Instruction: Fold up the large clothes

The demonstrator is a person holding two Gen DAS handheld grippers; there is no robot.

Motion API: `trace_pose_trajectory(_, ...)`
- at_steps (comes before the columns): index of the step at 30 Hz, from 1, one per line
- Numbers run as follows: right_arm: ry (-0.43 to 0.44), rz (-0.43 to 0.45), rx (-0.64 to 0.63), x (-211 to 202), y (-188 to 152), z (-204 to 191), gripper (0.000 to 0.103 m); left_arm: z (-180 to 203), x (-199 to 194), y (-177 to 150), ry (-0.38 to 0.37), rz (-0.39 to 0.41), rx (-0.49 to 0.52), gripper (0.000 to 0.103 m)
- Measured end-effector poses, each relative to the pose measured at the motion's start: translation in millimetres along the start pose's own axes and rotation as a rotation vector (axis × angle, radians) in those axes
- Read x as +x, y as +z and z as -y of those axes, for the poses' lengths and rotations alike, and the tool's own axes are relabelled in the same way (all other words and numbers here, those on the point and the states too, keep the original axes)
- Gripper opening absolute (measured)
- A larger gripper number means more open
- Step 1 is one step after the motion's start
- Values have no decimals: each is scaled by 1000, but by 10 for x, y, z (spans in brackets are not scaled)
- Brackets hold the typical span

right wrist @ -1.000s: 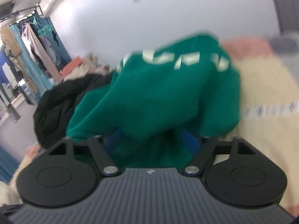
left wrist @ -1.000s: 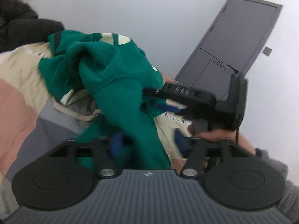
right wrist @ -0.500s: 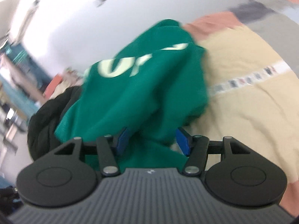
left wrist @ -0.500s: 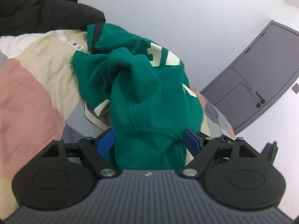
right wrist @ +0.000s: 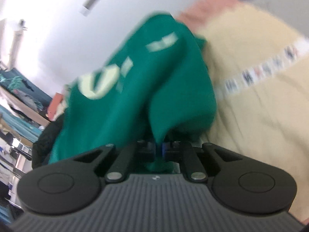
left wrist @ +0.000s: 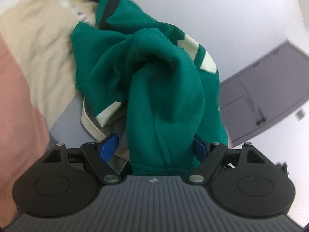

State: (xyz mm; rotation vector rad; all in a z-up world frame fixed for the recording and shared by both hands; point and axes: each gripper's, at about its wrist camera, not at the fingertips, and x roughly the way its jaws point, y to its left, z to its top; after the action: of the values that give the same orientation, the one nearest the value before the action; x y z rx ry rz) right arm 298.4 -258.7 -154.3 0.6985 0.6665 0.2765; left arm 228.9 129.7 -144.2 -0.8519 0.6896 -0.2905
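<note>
Hanging bunched above a bed, the green sweatshirt (left wrist: 164,89) is filling the middle of the left wrist view, its pale lettering showing at about 2 o'clock. The left gripper (left wrist: 155,147) is reaching into it with its blue fingers (left wrist: 108,147) standing wide apart; a thick fold of green cloth is running down between them, brushing the finger at 3 o'clock while leaving a clear gap at the 9 o'clock one, so nothing is being squeezed there. Under the cloth, a cream strap (left wrist: 90,124) is curling at about 8 o'clock over a grey patch of the bed cover (left wrist: 38,44), which is spreading beige and pink toward 9 and 10 o'clock. A grey door (left wrist: 270,89) is standing at 3 o'clock against the white wall (left wrist: 222,9).

In the blurred right wrist view, the right gripper (right wrist: 158,148) is pinching a narrow tuck of the same sweatshirt (right wrist: 135,89), its fingers pressed together on the cloth. The garment is rising from there toward 11 o'clock, with the beige bed cover (right wrist: 260,100) lying at 3 o'clock and a dark heap of clothes (right wrist: 41,145) at 9 o'clock.
</note>
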Motion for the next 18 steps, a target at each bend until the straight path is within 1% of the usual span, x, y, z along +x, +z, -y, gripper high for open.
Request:
trace_pose_trajectory(3,22,104,-57,-272,90,-85,8,11,-101,-4,-52,30,-13,83)
trace_pose_trajectory(6,12,209,-77,-491,209,-83,7,33,-183,3,-90,66,-15,83)
trace_pose_trajectory(8,-39,248,-74,-562,318,-43,7,24,-215,16,-105,80,-25,83)
trace_pose_trajectory(9,-77,259,-74,-559,374,10,7,16,-231,14,-112,84,-31,83)
trace_pose_trajectory(10,-113,266,-66,-557,426,58,7,-4,-247,14,-122,88,-38,83)
trace_pose_trajectory(12,-143,265,-7,-542,503,185,7,-13,-272,10,-138,87,-51,83)
trace_pose_trajectory(13,-155,251,38,-515,522,269,7,-12,-278,11,-141,85,-55,83)
trace_pose_trajectory(15,-190,219,79,-476,514,363,8,0,-289,10,-131,80,-53,83)
trace_pose_trajectory(16,-210,207,84,-455,494,376,10,-10,-287,6,-126,78,-49,83)
trace_pose_trajectory(18,-220,187,104,-456,434,381,14,4,-276,6,-118,71,-40,83)
